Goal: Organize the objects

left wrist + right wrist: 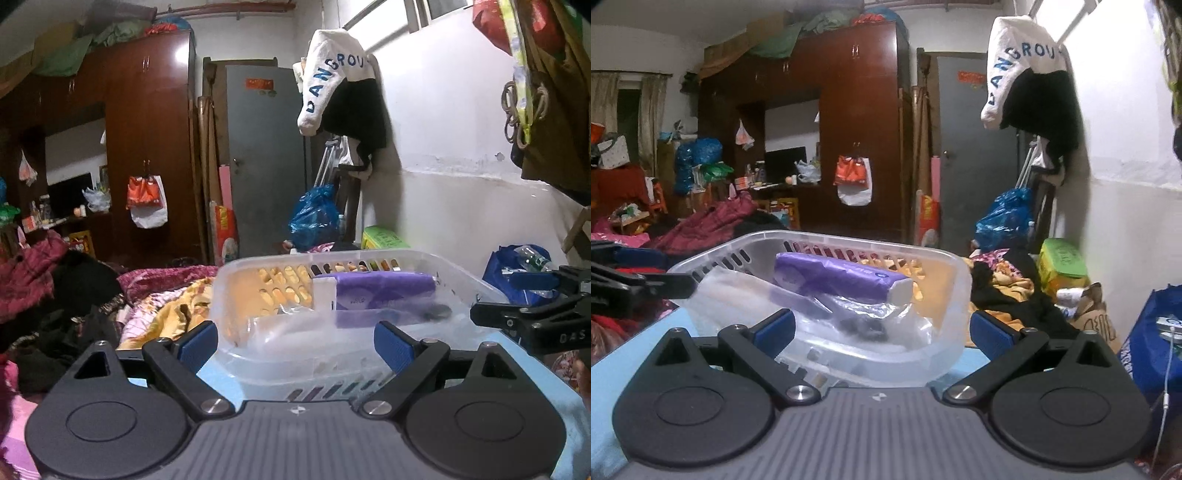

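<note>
A clear slotted plastic basket [236, 280] [956, 273] stands on a light blue surface [509, 343] [613, 354]. Inside it lie a purple wrapped pack [384, 291] [834, 277], a clear plastic bag [295, 328] [738, 291] and a small dark object [868, 328]. My left gripper [295, 347] is open just short of the basket's near wall, nothing between its blue pads. My right gripper [882, 328] is open too, its pads either side of the basket's near corner without pressing it. Each gripper shows at the edge of the other's view [532, 317] [628, 284].
A bed piled with bedding and clothes [166, 306] [1008, 284] lies behind the basket. A blue bag [517, 273] [1152, 332] sits at the right by the white wall. A wardrobe [147, 147], a grey door [266, 155] and hanging clothes [340, 88] stand farther back.
</note>
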